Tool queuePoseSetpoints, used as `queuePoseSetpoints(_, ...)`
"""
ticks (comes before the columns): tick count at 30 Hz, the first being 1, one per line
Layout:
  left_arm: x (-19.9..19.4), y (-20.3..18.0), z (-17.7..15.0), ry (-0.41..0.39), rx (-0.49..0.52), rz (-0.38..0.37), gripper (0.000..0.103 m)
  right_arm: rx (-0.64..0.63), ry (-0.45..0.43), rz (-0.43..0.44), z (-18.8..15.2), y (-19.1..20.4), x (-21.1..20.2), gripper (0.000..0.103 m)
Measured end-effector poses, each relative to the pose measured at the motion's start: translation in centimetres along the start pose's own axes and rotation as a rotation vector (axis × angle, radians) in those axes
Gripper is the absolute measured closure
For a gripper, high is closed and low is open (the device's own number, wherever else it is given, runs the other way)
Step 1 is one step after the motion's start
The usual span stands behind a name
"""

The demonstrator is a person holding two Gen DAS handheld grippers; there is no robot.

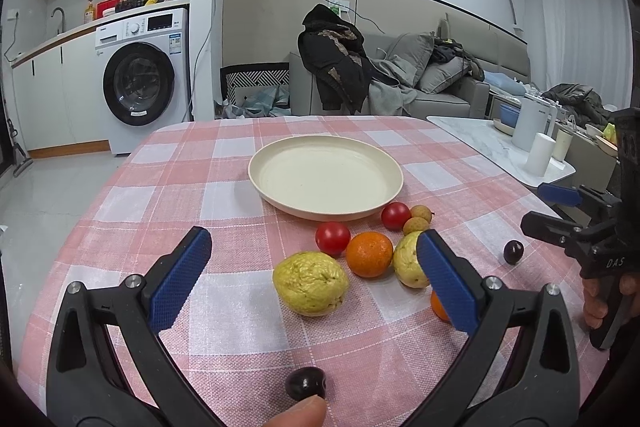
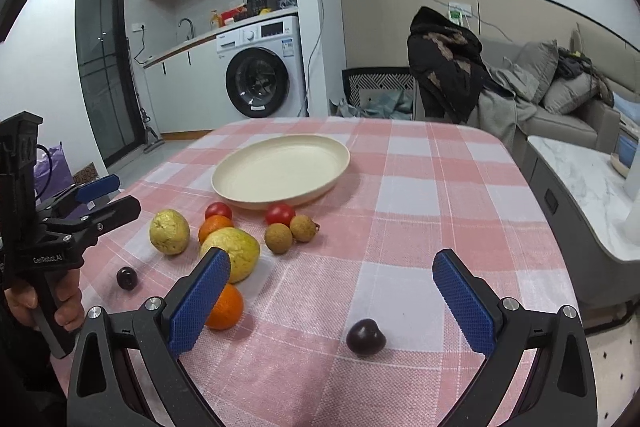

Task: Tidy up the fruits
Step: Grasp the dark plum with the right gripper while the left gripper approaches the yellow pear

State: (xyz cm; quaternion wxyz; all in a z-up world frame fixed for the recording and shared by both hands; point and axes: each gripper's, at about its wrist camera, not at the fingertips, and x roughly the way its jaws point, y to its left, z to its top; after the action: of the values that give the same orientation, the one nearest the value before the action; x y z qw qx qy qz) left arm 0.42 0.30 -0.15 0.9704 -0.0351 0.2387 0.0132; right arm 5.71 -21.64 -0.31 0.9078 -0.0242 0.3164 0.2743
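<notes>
An empty cream plate (image 1: 326, 155) (image 2: 240, 183) sits mid-table on the pink checked cloth. In front of it lie two red tomatoes (image 1: 333, 237) (image 2: 280, 213), two oranges (image 1: 369, 254) (image 2: 226, 307), two yellow guavas (image 1: 310, 283) (image 2: 169, 231), two longans (image 1: 416, 225) (image 2: 278, 238) and two dark plums (image 1: 306, 383) (image 2: 365, 338). My left gripper (image 1: 314, 247) is open above the near guava. My right gripper (image 2: 332, 263) is open over the cloth, a plum just ahead between its fingers. Each gripper also shows at the edge of the other's view, the right (image 1: 560, 211) and the left (image 2: 108, 195).
A marble side table (image 1: 480, 143) with white jugs stands to the right. A grey sofa (image 2: 560, 107) with a dark jacket is behind the table. A washing machine (image 1: 140, 79) stands at the back left. The table's edges are near on all sides.
</notes>
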Motion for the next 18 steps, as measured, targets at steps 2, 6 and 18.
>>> queuePoseSetpoints(2,0.3,-0.1,-0.1,0.031,0.011,-0.013,0.001,0.016,0.030,0.004,-0.1,-0.4,0.2,0.000)
queuePoseSetpoints(6,1.0,-0.4,-0.3,0.074,0.040,-0.002,0.001,0.051,0.085,0.018,-0.4,-1.2,0.4,0.000)
queuePoseSetpoints(18,2.8,0.9,-0.8,0.175,0.001,0.002,0.001,0.100,0.272,0.045,-2.4,-2.7,2.0,0.035)
